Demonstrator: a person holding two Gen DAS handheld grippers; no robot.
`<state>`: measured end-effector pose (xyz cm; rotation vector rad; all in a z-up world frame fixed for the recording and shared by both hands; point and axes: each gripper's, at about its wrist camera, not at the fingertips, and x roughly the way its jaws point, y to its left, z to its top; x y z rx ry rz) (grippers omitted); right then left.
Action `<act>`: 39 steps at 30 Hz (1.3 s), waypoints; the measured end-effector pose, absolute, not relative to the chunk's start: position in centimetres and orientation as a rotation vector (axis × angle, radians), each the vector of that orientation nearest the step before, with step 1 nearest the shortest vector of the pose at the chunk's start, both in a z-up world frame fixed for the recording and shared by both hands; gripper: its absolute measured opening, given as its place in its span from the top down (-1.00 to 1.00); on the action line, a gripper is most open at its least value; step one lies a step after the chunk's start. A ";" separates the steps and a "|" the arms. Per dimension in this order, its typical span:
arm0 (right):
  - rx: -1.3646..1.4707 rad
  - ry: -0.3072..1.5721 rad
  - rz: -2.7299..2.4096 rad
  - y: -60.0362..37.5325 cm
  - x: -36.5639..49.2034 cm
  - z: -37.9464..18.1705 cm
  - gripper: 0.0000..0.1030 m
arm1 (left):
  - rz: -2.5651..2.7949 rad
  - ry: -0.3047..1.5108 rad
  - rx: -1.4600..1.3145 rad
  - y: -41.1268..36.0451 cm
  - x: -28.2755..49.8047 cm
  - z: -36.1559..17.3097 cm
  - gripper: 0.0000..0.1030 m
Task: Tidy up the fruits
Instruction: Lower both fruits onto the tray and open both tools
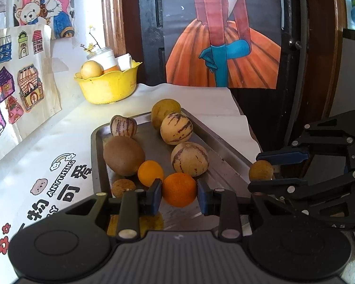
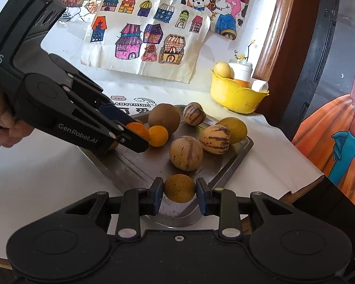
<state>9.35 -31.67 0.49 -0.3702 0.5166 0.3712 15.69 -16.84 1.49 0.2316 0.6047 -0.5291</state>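
Here, left wrist view
Left gripper (image 1: 179,196): jaws closed on an orange (image 1: 179,189), a blue pad pressed to each side; the fruit is bright orange with finely pitted skin, held just above the near end of the tray
Metal tray (image 1: 224,156): steel, shallow rim, on a white printed cloth (image 1: 35,161)
Tray contents: three cream fruits with purple stripes (image 1: 176,128), a brown kiwi (image 1: 123,155), a smaller orange (image 1: 150,173), a dull yellow-green fruit (image 1: 165,113), a small speckled brown ball (image 1: 123,187)
Right gripper (image 1: 262,171): enters from the right, jaws shut on a round brown fruit (image 1: 260,170) over the tray's right rim
Yellow bowl (image 1: 106,87): beyond the tray, holding a pale fruit and white containers

Right wrist view
Right gripper (image 2: 179,195): pads clamped on the round brown fruit (image 2: 179,188), rough, olive-brown, speckled, at the tray's near corner
Left gripper (image 2: 139,131): reaches in from the left, held by a hand (image 2: 2,120), gripping the orange (image 2: 136,129) beside the smaller orange (image 2: 158,136)
Yellow bowl (image 2: 236,97): behind the tray, near the wall drawings
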 end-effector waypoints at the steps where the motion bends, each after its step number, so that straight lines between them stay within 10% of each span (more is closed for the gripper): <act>1: -0.371 0.518 0.371 -31.7 9.4 0.4 0.38 | -0.531 0.606 0.238 -16.9 15.7 1.5 0.33; 39: -0.363 0.542 0.368 -31.7 9.7 -0.7 0.37 | -0.536 0.641 0.349 -17.3 16.7 1.0 0.32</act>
